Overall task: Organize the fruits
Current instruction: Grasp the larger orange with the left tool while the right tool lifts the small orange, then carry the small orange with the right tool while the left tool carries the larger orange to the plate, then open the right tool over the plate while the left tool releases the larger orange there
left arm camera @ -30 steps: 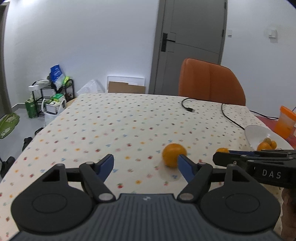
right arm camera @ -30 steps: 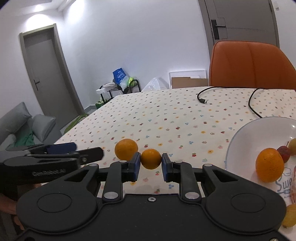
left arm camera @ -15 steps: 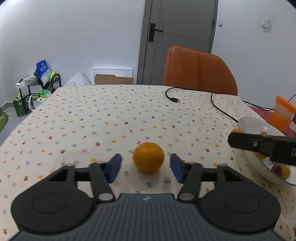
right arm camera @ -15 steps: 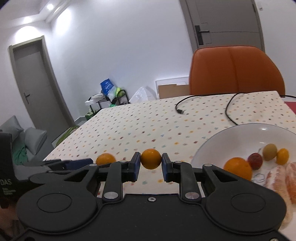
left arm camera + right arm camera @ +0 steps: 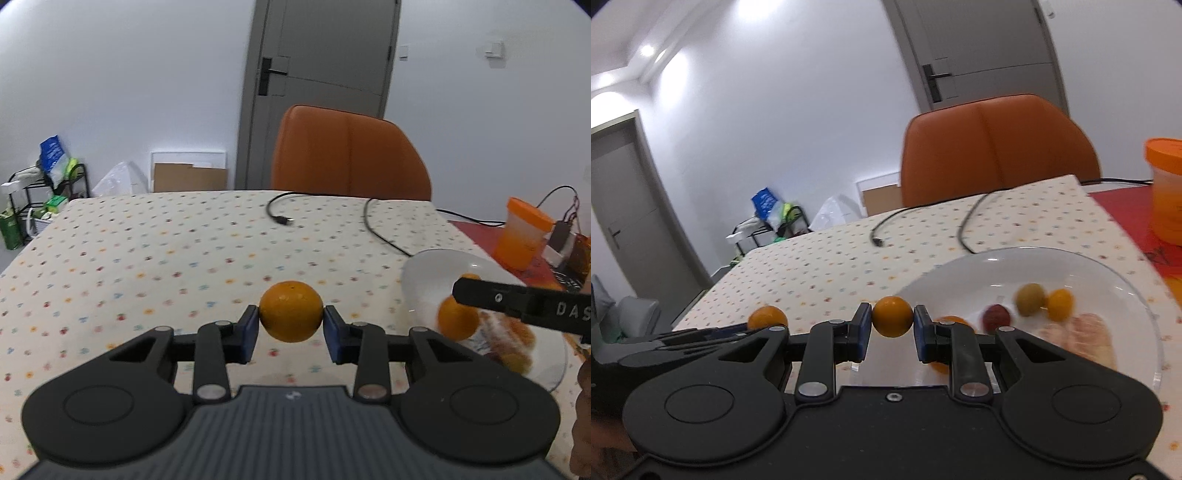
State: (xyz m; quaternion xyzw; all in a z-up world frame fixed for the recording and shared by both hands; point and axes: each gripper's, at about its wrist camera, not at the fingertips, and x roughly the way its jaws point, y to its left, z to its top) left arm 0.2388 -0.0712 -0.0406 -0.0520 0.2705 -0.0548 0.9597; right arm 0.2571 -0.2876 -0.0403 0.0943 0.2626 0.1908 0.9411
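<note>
Both jaws now against orange (image 5: 290, 316).

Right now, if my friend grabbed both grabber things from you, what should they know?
Left gripper: shut on a big orange, above the spotted tablecloth.
Right gripper: shut on a small orange, at the near rim of the white bowl.
Done: the bowl already holds another orange, a red fruit, a green fruit, a small yellow-orange fruit and peeled segments.
Left: drop both held oranges into the bowl. No other loose fruit shows on the cloth.
</note>
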